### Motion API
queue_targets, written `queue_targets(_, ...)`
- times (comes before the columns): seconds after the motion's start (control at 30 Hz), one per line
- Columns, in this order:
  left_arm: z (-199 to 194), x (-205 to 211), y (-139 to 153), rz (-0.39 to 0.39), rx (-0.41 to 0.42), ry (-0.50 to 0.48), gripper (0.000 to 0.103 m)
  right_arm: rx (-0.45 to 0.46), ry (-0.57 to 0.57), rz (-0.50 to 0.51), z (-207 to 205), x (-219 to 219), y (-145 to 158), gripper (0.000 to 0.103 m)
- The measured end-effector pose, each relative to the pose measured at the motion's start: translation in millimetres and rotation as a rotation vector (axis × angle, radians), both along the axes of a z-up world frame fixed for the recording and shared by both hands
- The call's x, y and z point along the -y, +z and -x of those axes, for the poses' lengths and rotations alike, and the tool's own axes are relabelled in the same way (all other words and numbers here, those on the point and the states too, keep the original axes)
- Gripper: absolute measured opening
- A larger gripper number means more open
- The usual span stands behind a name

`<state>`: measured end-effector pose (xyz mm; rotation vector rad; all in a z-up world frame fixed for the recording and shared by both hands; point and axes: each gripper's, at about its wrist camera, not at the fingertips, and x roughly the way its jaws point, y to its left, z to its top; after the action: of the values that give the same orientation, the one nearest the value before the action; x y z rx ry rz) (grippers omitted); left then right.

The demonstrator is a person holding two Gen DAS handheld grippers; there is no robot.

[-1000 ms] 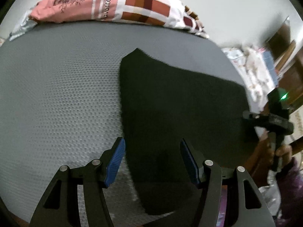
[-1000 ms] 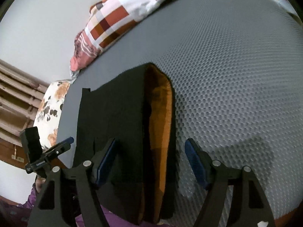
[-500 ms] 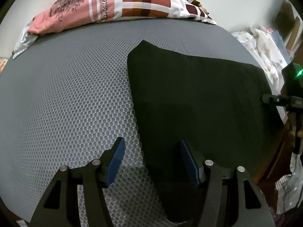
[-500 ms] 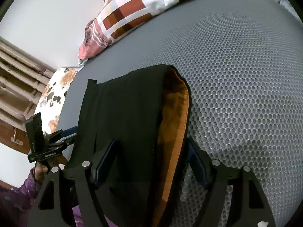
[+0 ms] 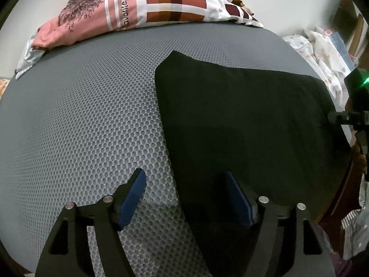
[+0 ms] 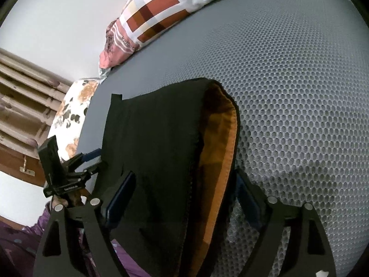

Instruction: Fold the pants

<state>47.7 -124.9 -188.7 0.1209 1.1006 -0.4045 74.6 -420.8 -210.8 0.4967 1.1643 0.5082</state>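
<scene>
Black pants lie folded flat on the grey mesh bed. In the right wrist view the pants show an orange lining at the open waist end. My left gripper is open, straddling the pants' near left edge. My right gripper is open around the waist end, with the fabric between its jaws. The right gripper also shows at the far right edge of the left wrist view, and the left gripper shows at the left of the right wrist view.
A patchwork pillow lies along the bed's far edge. Patterned cloth is heaped beyond the bed's right side. A wooden wall panel and floral bedding sit to the left.
Both grippers drew back and tilted, so more of the bed shows. The pants' left edge shifted from the left finger toward the right finger. Both grippers stayed open.
</scene>
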Motion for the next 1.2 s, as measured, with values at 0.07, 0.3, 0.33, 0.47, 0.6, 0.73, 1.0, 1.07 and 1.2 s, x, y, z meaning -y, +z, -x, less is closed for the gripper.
queue_targets(0.07,-1,0,-1,0.000,-0.001,0.000,0.075,0.004,0.016,0.015,1,-3,1,0.083)
queue_targets(0.3,-6,-1,-6,0.062,-0.063,-0.030,0.080,-0.003,0.050,-0.039,-1,-3,0,0.096)
queue_targets(0.33,-7,-3,-6,0.084,-0.067,-0.040,0.080,0.000,0.063,-0.027,-1,-4,1,0.097)
queue_targets(0.47,-10,-8,-4,0.188,-0.102,-0.097,0.080,-0.006,0.088,0.005,-3,-12,4,0.100)
queue_targets(0.6,-19,-14,-5,0.343,-0.183,-0.106,0.080,0.006,0.099,0.019,-5,-14,4,0.098)
queue_targets(0.73,-32,-20,-10,0.479,-0.259,-0.080,0.078,0.030,0.119,0.074,-4,-18,6,0.072)
queue_targets(1.0,-52,-28,-14,0.573,-0.345,-0.087,0.075,-0.003,0.090,0.003,-10,2,-2,0.055)
queue_targets(1.07,-58,-27,-15,0.592,-0.357,-0.081,0.075,-0.020,0.076,-0.074,-13,10,-7,0.059)
queue_targets(1.2,-68,-23,-19,0.635,-0.366,-0.074,0.075,-0.027,0.038,-0.224,-16,23,-18,0.065)
